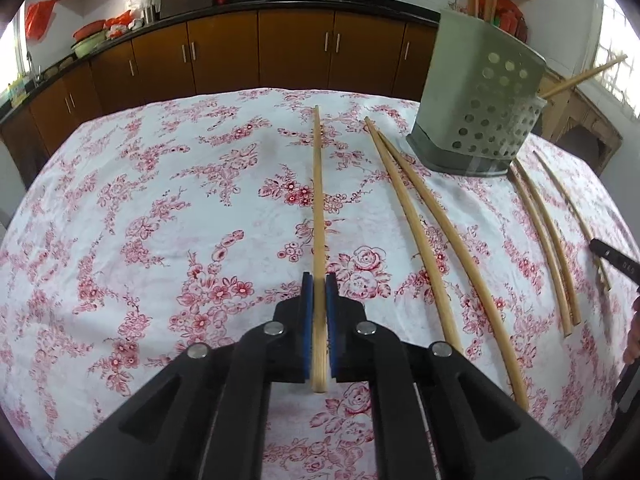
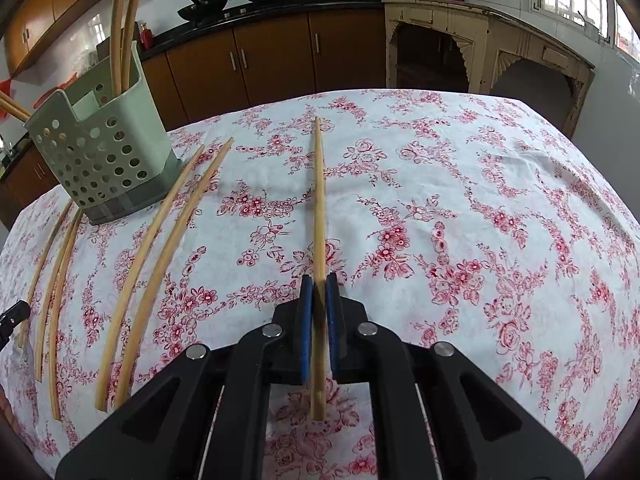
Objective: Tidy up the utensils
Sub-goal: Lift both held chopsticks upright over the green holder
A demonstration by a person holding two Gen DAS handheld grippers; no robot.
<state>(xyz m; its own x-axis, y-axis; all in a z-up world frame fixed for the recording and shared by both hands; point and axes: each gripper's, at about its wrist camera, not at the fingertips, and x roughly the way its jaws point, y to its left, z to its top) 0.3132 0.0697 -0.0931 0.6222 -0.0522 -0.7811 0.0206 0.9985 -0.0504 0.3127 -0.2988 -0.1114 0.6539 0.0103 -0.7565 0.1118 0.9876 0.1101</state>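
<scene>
In the left wrist view my left gripper [image 1: 319, 280] is shut on a light wooden chopstick [image 1: 318, 184] that points away over the floral cloth. In the right wrist view my right gripper [image 2: 319, 280] is likewise shut on a chopstick [image 2: 319, 200], its blue pads pressed against both sides. A pale green perforated utensil holder [image 1: 480, 108] [image 2: 104, 156] stands on the table between the two grippers, with several chopsticks [image 2: 124, 20] upright in it. Two loose pairs [image 1: 416, 236] [image 1: 548, 248] lie on the cloth beside the holder.
The table carries a white cloth with red flowers [image 1: 160, 200]. Brown kitchen cabinets [image 1: 296, 48] with woks on the counter run along the back. An old cream wooden cupboard [image 2: 480, 40] stands beyond the table's right side. A black tip of the other gripper [image 2: 14, 316] shows at the left edge.
</scene>
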